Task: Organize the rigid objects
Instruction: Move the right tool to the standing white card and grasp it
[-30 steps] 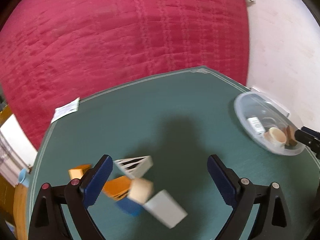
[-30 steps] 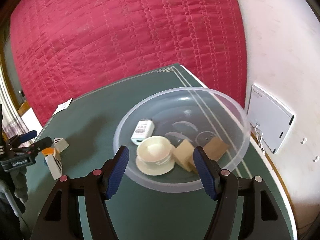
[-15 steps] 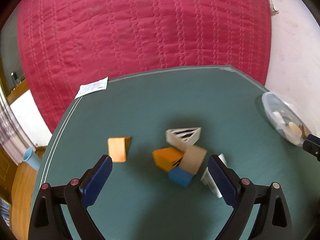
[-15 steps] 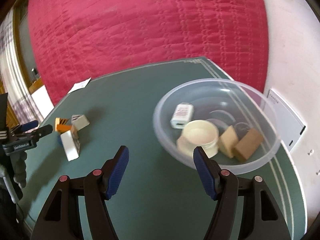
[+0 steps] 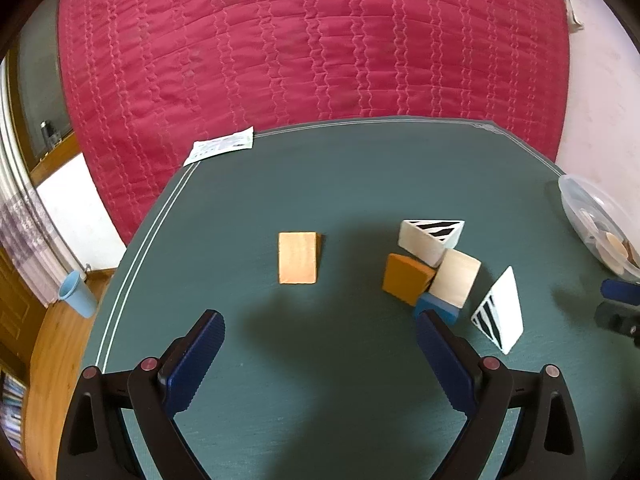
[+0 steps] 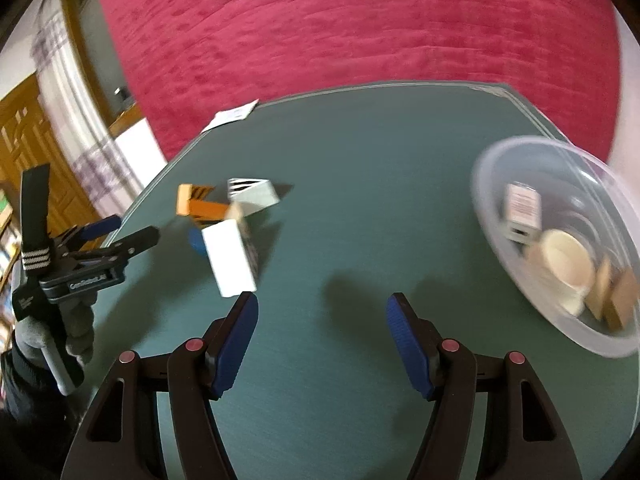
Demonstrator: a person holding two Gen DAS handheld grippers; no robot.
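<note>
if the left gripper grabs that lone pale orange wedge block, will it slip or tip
The pale orange wedge block lies flat and apart from the pile on the green table, so it probably won't tip. It looks rigid, likely light wood. Its sloped top could squirt out of the open left gripper; gripping the parallel sides seems safer.

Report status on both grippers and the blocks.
Left gripper open, empty. Right gripper open, empty. Blocks clustered on table, bowl partly filled. Nothing blocking.

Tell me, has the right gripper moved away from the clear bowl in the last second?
Yes. The right gripper has swung left: the clear bowl, earlier centred over its fingers, now sits at the right edge.
</note>
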